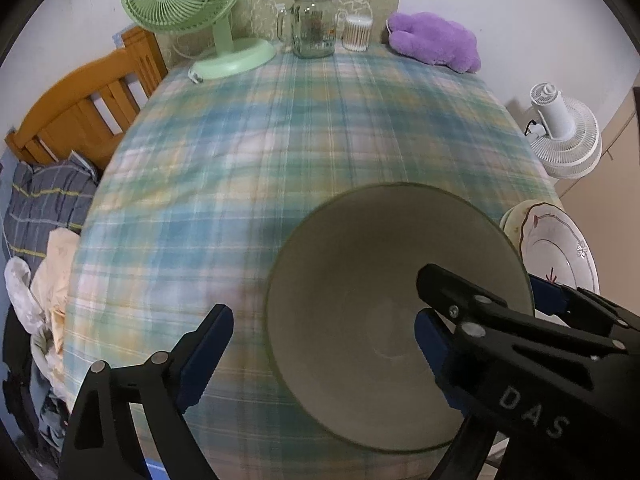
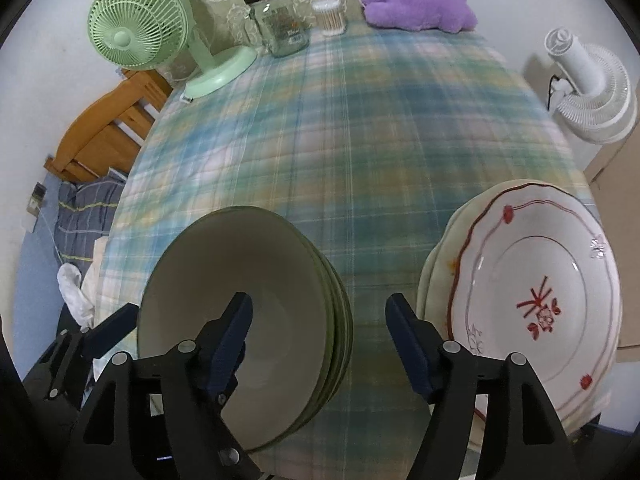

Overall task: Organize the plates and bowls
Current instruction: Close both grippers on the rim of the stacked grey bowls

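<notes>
A stack of green bowls stands on the plaid tablecloth near the front edge; its top bowl also shows in the left wrist view. A stack of white plates with red flower patterns lies to the right of it, seen at the right edge in the left wrist view. My left gripper is open, its right finger inside the top bowl and its left finger outside. My right gripper is open and empty between bowls and plates, its left finger over the bowl.
At the table's far edge stand a green fan, a glass jar, a cotton-swab tub and a purple plush. A white fan stands off the right side. A wooden bed frame with bedding is on the left.
</notes>
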Demonstrator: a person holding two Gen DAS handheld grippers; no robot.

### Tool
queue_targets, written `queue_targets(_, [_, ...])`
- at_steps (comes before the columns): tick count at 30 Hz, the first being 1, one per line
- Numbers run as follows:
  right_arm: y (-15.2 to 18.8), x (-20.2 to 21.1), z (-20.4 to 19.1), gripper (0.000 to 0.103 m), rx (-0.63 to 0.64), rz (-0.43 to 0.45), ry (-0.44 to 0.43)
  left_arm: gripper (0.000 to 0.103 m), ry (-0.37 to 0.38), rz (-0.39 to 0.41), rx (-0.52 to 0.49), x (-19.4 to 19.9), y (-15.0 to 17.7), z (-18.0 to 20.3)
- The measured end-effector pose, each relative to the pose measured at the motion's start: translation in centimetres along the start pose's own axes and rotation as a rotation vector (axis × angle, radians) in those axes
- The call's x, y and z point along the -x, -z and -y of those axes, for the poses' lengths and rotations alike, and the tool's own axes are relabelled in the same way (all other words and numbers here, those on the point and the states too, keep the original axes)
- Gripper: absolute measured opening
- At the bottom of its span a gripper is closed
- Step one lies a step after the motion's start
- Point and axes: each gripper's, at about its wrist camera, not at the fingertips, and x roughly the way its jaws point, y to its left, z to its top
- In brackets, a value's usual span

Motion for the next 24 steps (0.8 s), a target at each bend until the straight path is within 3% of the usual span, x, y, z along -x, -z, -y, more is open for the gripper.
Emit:
queue_targets(8, [-0.5, -1.7, 0.6, 0.071, 0.01, -0.034, -0.066, 0.093, 0.009, -0.016, 0.044, -1.0, 0.1, 0.3])
queue_targets(18, [-1.1, -3.2, 0.4, 0.041, 0.003, -0.09, -0.11, 0.093, 0.037, -0.067, 0.024, -2.1, -0.5, 0.7])
queue_targets(24, [-1.1, -3.2, 0.2, 0.04, 0.006, -0.097, -0.091, 0.094, 0.021, -0.072, 0.004, -1.7, -0.7, 0.3])
